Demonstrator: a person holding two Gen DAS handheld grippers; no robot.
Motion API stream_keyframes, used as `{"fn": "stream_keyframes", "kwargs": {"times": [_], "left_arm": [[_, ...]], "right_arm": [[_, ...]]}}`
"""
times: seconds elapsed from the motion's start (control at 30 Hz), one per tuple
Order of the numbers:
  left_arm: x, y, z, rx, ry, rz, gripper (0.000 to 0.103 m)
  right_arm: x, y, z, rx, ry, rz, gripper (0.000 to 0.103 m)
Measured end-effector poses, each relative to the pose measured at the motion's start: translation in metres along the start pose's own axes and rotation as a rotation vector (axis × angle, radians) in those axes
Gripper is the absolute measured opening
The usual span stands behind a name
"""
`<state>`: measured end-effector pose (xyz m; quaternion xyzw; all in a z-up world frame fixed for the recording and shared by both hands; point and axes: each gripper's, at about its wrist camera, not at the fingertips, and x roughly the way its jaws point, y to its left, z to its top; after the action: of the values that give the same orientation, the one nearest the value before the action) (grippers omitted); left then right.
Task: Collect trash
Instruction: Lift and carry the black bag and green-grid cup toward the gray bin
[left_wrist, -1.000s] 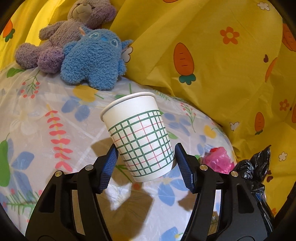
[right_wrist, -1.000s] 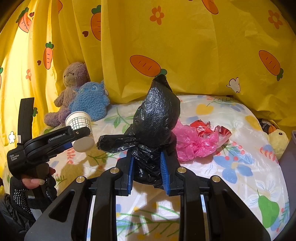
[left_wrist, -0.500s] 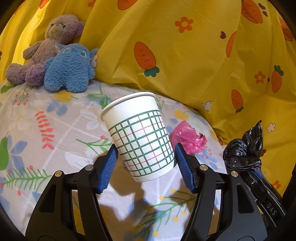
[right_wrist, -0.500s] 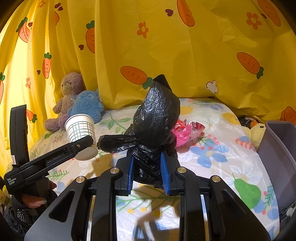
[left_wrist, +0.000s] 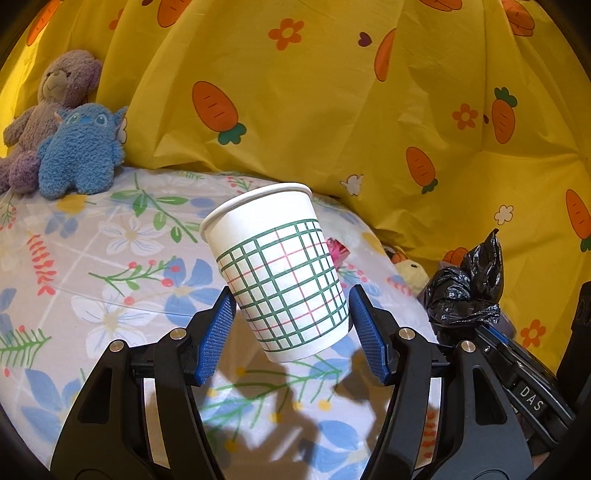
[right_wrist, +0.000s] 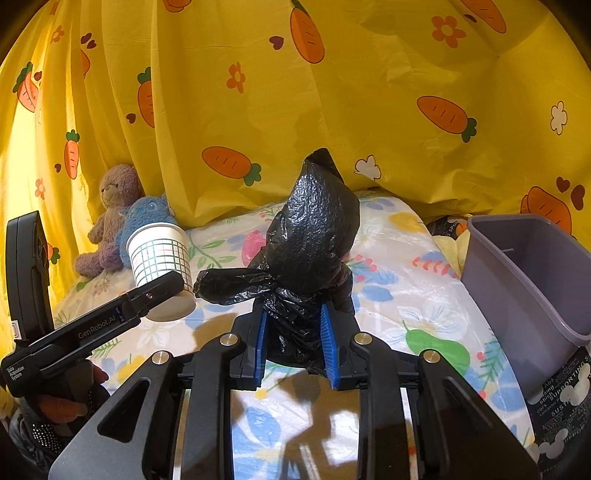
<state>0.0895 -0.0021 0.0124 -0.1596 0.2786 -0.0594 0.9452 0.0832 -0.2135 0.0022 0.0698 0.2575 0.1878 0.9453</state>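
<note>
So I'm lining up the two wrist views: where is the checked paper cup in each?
Left wrist: paper cup at centre, tilted, between the left gripper pads.
Right wrist: paper cup at mid-left, in front of the toys.
Shared landmark: blue plush toy by the yellow curtain.

Checked paper cup (left_wrist: 282, 273) clamped in left claw (left_wrist: 291, 332)

Both wrist views look down close along their claws over the floral bedspread (left_wrist: 110, 266), sharing the yellow curtain (right_wrist: 369, 92).
</note>
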Motion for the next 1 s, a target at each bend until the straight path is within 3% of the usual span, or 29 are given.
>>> {"fn": "stream_keyframes", "kwargs": {"times": [0.77, 1.0], "left_arm": [[0.025, -0.08, -0.004, 0.113, 0.044, -0.214, 0.062], [0.044, -0.143, 0.008, 0.172, 0.09, -0.366, 0.062]], "right_arm": [[-0.025, -0.07, 0.003, 0.101, -0.056, -0.055, 0.026], [-0.05, -0.123, 0.016, 0.172, -0.126, -0.184, 0.026]]}}
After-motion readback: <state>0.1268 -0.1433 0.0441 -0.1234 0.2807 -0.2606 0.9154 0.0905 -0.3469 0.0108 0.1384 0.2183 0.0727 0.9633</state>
